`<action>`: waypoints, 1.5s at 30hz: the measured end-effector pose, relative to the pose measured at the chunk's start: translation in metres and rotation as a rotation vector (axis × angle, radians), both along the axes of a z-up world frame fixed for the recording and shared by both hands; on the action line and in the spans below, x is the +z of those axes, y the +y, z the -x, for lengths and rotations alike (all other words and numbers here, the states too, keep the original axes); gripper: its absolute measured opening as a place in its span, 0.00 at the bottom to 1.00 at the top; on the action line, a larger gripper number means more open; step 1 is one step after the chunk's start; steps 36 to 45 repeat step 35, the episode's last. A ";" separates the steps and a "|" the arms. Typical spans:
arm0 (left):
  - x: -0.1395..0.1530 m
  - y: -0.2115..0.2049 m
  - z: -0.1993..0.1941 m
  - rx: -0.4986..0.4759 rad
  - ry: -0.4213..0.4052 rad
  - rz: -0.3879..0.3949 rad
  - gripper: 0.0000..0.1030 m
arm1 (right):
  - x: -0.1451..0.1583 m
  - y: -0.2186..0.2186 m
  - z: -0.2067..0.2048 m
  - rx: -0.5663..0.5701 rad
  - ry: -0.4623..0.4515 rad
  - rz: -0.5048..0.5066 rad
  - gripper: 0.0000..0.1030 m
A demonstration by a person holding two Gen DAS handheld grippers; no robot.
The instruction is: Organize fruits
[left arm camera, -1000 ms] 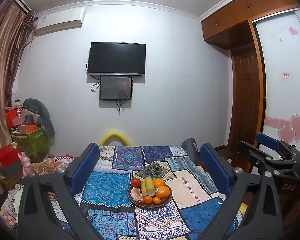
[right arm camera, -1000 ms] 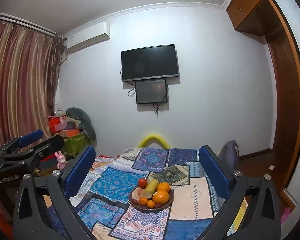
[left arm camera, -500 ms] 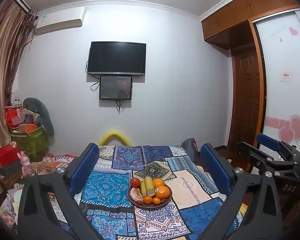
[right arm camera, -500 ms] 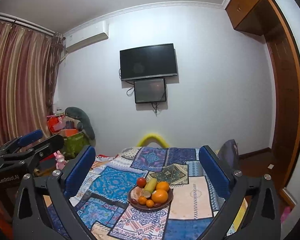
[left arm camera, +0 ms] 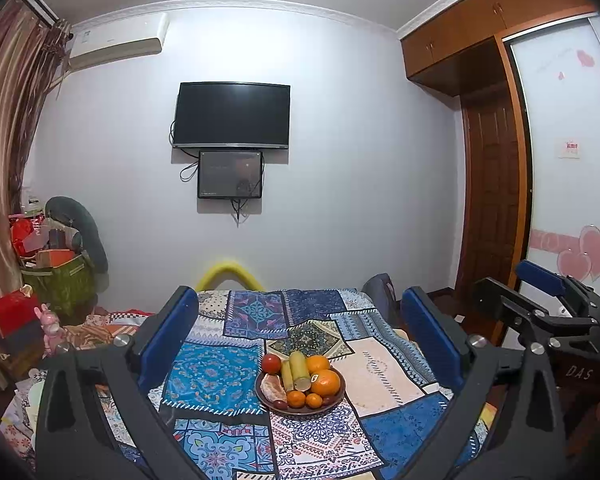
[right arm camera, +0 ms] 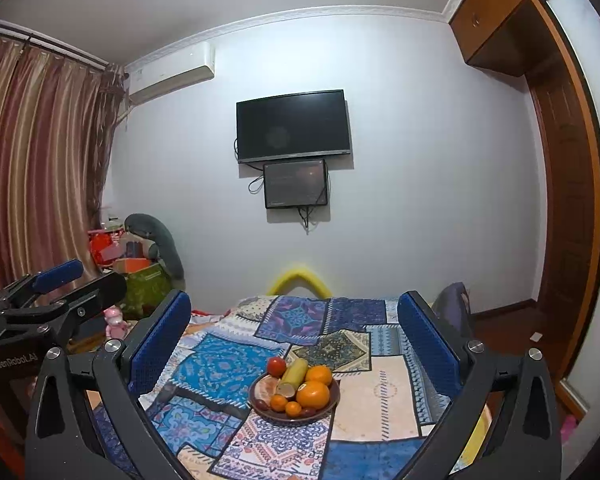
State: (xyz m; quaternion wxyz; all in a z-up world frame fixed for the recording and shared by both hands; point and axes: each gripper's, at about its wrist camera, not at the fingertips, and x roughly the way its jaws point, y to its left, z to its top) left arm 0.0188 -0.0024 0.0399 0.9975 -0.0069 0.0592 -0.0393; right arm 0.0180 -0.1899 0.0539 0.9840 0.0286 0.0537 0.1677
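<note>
- The fruits are found piled together in a dark bowl (left arm camera: pixel 300 410) standing on the patchwork cloth (left arm camera: pixel 216 372); no fruit is seen lying loose on the cloth.
- In the bowl, a red tomato (left arm camera: pixel 271 363) sits at the far left, two long yellow-green pieces (left arm camera: pixel 299 366) lie with their long axis running away from the cameras, a big orange (left arm camera: pixel 325 382) is at the right, and small tangerines (left arm camera: pixel 297 398) are at the near rim.
- The left gripper (left arm camera: pixel 300 332) is held with its jaws spread wide and nothing between them; the bowl is seen ahead and below, centred between the jaws.
- The right gripper (right arm camera: pixel 294 332) is likewise held wide apart and empty; the bowl (right arm camera: pixel 294 414) is seen ahead and below, also about centred.
- Neither gripper can be judged clearly nearer; both are well apart from the bowl.
- A scene of gathered fruit would fit either fruit waiting to be sorted out or fruit already collected, so no move is settled.
</note>
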 end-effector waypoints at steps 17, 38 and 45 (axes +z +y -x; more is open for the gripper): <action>0.002 0.000 -0.001 -0.024 -0.006 0.013 1.00 | 0.001 -0.002 -0.001 -0.022 -0.003 0.002 1.00; -0.001 -0.002 -0.005 -0.041 0.010 0.018 1.00 | 0.000 -0.004 -0.003 -0.027 0.000 0.005 1.00; -0.001 -0.002 -0.005 -0.041 0.010 0.018 1.00 | 0.000 -0.004 -0.003 -0.027 0.000 0.005 1.00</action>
